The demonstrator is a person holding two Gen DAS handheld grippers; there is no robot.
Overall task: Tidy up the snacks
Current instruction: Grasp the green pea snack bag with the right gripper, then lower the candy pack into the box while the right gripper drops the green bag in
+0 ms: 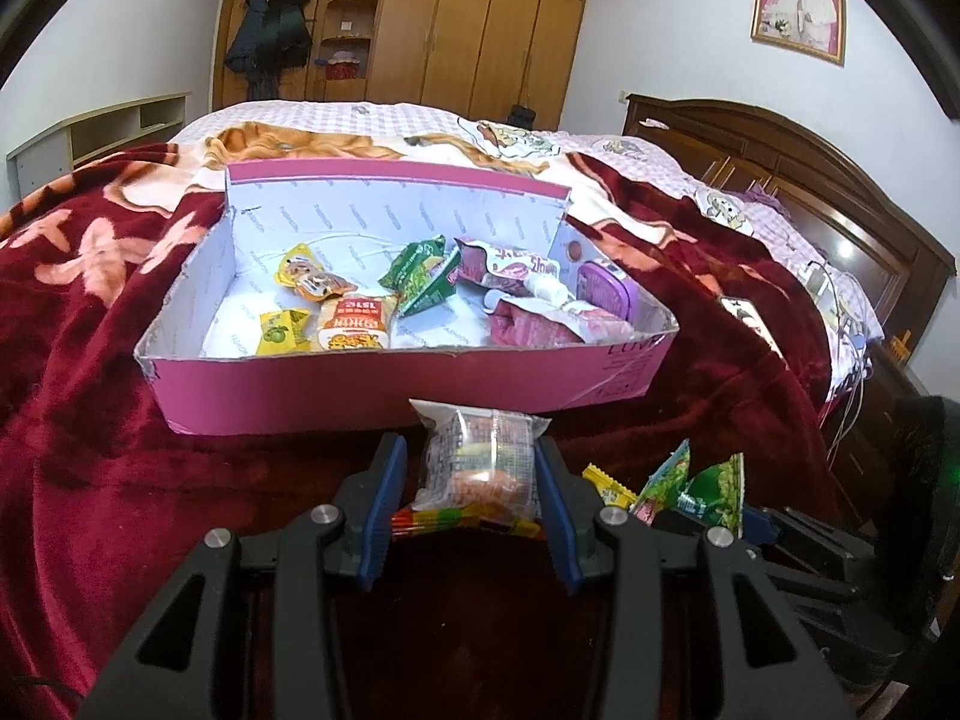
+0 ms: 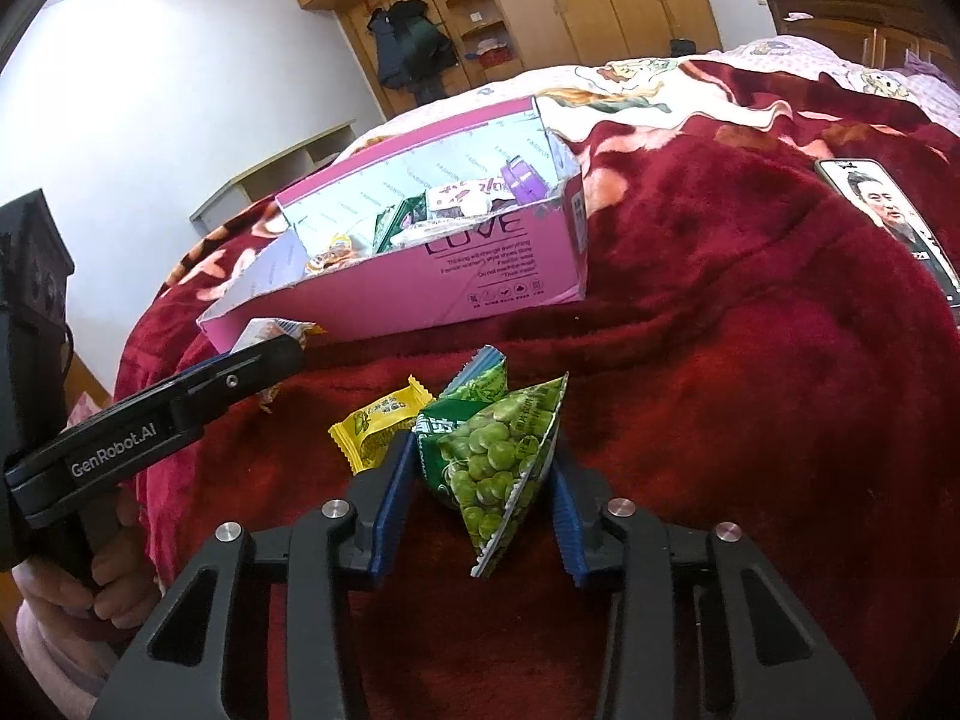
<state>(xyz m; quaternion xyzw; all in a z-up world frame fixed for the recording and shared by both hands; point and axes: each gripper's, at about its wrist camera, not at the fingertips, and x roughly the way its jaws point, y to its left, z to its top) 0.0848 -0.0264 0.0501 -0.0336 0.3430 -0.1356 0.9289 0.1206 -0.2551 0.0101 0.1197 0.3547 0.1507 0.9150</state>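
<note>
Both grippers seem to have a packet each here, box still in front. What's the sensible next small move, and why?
Probably carry the clear snack packet in the left gripper forward over the pink box and release. The pads already pinch it just before the box's near wall. The right gripper, shut on the green pea packet, can follow.

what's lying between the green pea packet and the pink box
Mostly bare red blanket; in the right wrist view, another green packet lies just behind the green pea packet, short of the pink box.

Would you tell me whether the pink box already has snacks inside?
Yes, partly filled: the pink box holds several packets, with bare floor showing between them.
</note>
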